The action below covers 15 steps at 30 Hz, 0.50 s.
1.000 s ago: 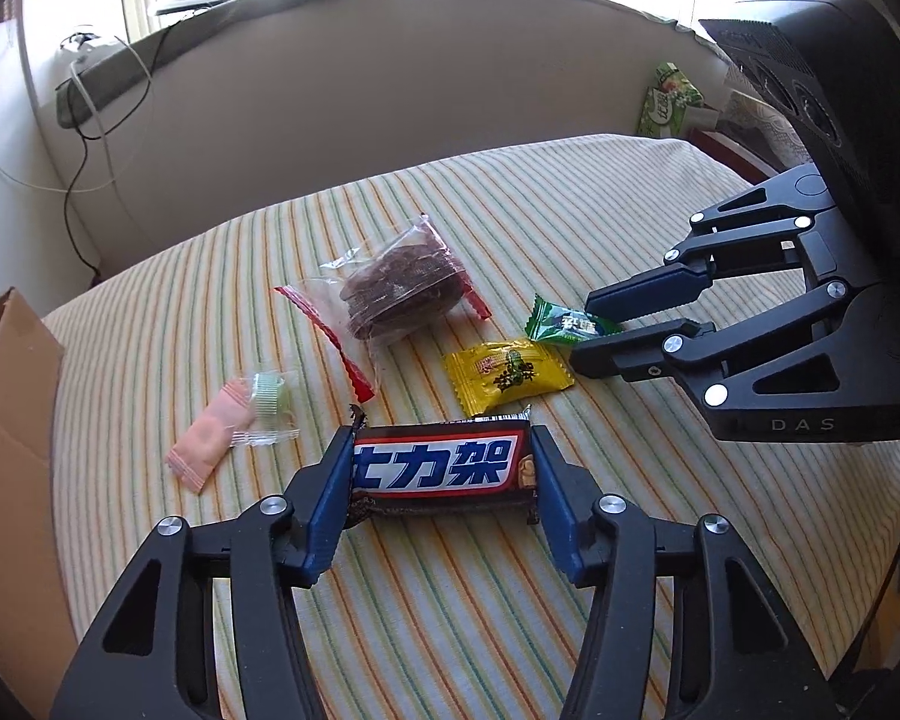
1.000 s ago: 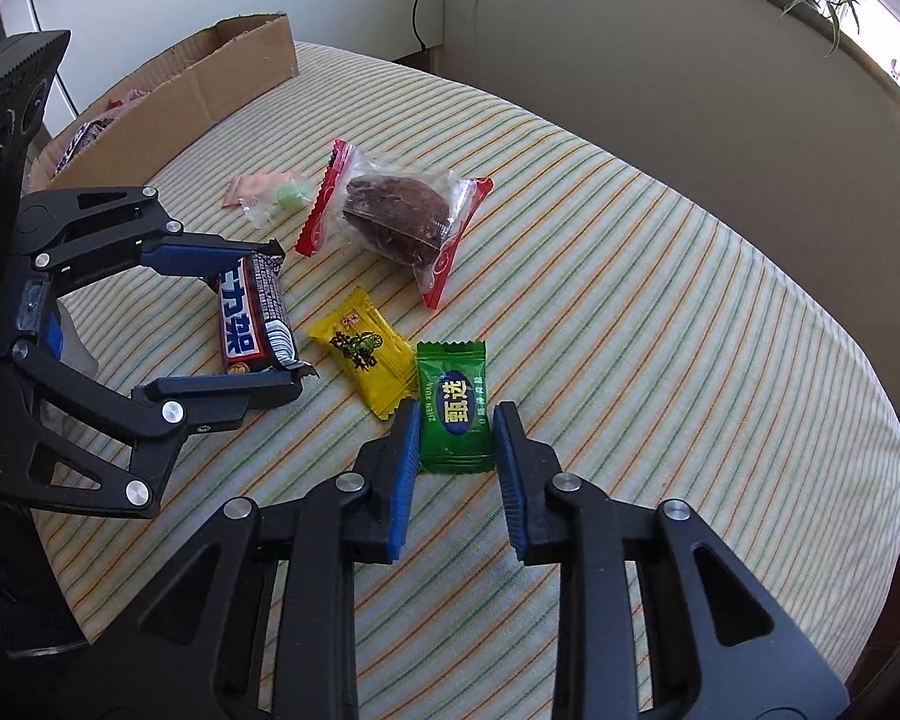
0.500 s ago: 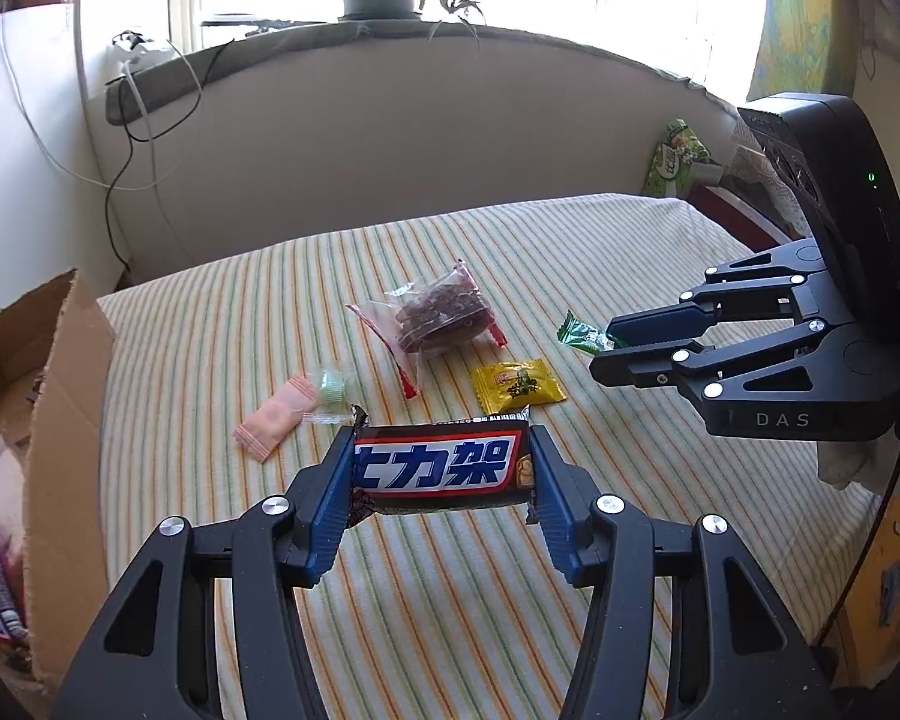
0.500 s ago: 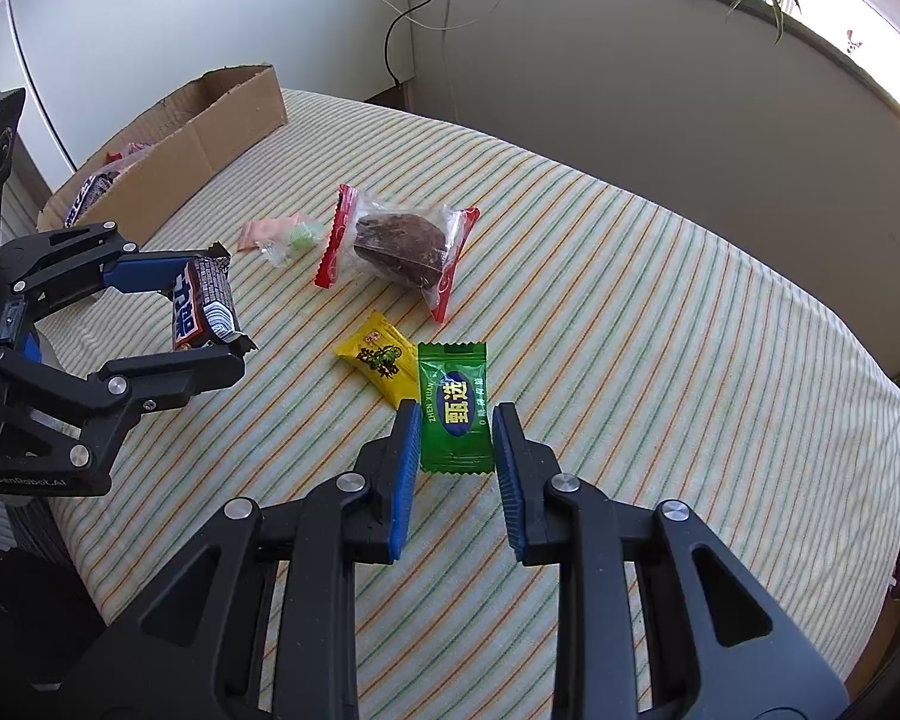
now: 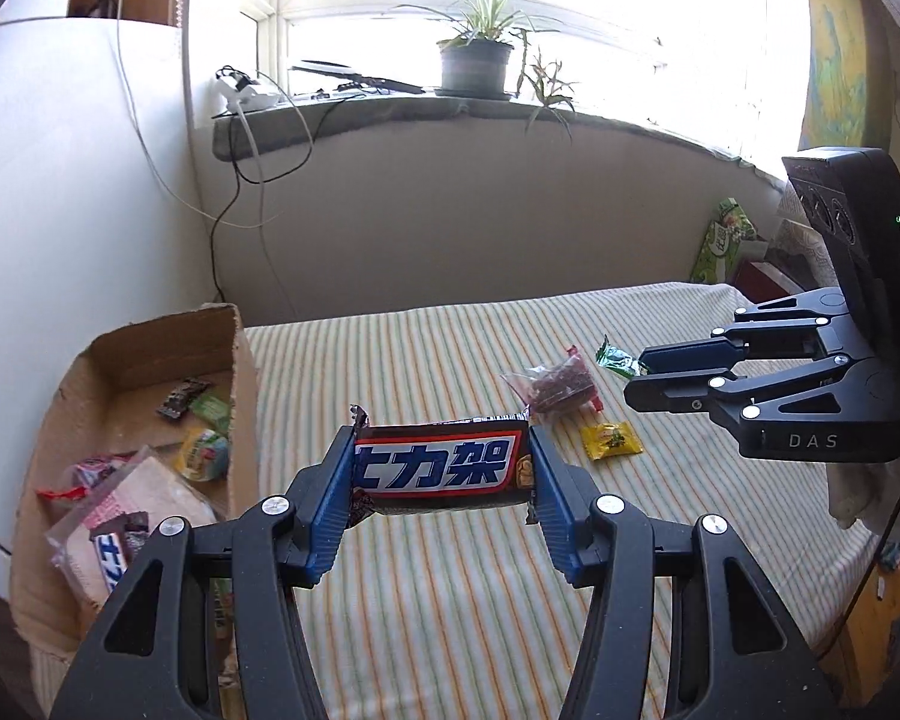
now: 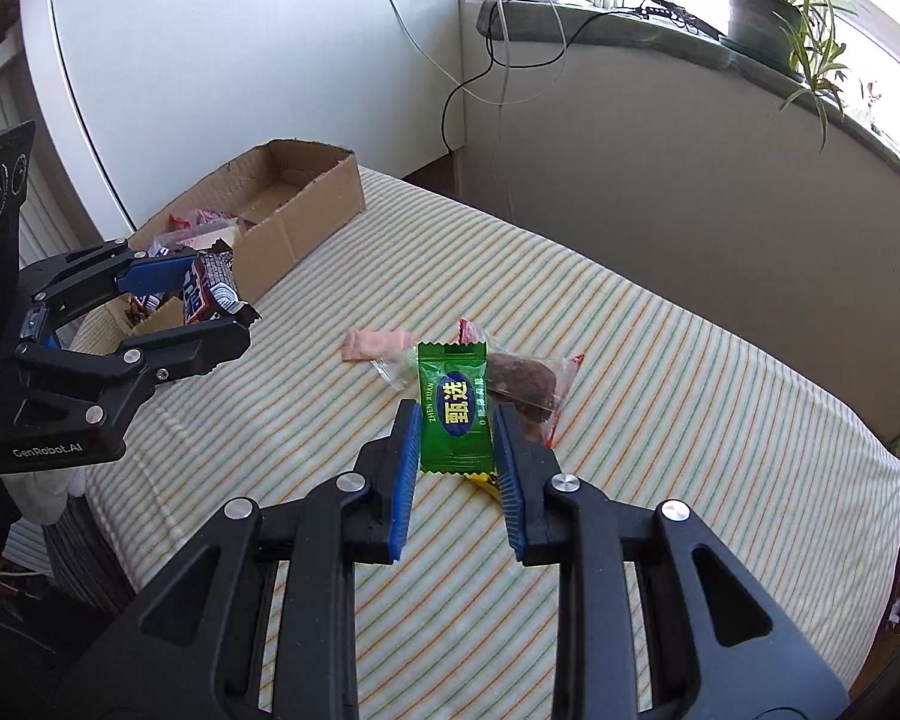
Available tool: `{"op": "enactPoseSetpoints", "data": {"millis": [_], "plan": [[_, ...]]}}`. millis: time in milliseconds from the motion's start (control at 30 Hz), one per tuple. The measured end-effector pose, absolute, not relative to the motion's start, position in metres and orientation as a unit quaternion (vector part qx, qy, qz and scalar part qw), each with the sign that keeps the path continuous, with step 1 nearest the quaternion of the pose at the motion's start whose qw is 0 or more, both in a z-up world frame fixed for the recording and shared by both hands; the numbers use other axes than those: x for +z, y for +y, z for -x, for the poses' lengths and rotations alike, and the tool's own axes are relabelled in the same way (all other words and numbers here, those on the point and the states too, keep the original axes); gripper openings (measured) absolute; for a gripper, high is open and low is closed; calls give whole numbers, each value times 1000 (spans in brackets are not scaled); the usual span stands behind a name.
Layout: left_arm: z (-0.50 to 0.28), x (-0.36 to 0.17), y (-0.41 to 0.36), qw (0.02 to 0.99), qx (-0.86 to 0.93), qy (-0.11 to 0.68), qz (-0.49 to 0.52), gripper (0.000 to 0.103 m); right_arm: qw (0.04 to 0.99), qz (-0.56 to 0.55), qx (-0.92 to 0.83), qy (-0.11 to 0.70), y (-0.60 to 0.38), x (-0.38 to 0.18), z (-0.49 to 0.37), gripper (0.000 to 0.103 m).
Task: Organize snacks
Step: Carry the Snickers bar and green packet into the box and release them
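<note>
While both grippers are hanging above the striped tablecloth [image 6: 660, 396], the stock is reading left to right as follows.

Cardboard box [image 5: 237, 372], at nine o'clock of the table: already holding several wrapped snacks.

Left gripper [image 5: 441, 480]: jaws set at a middling width and pressing on the two ends of the chocolate bar [image 5: 441, 465], which is lying crosswise between the blue pads, clear of the cloth and just beside the box's near wall. My judgement: the bar is light and fairly stiff with a slick wrapper, so an end-to-end hold is suiting it, though a hard squeeze could buckle it. The gripper is pointing downward and forward, toward twelve o'clock.

Loose items lying on the cloth: pink candy [image 6: 378, 343], clear bag of dark snack [image 6: 522, 384], yellow candy [image 5: 609, 441].

Right gripper [image 6: 456, 450]: jaws drawn narrow and pinching the green candy [image 6: 453, 411] by its long edges, wrapper standing upright above the cloth. My judgement: very light, soft, crinkly film, apt to slide out of the pads; holding across the filled middle is safest. This gripper is tilting more steeply downward.
</note>
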<state>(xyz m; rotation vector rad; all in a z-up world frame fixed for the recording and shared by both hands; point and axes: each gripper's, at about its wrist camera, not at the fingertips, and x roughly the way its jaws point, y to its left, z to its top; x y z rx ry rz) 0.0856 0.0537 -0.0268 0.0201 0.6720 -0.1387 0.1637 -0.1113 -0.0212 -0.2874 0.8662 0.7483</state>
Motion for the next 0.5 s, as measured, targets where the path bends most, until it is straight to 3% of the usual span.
{"op": "enactPoseSetpoints", "data": {"millis": [500], "plan": [[-78, -8, 141, 955, 10, 297, 3, 54, 816, 150, 407, 383, 12, -9, -164, 25]]}}
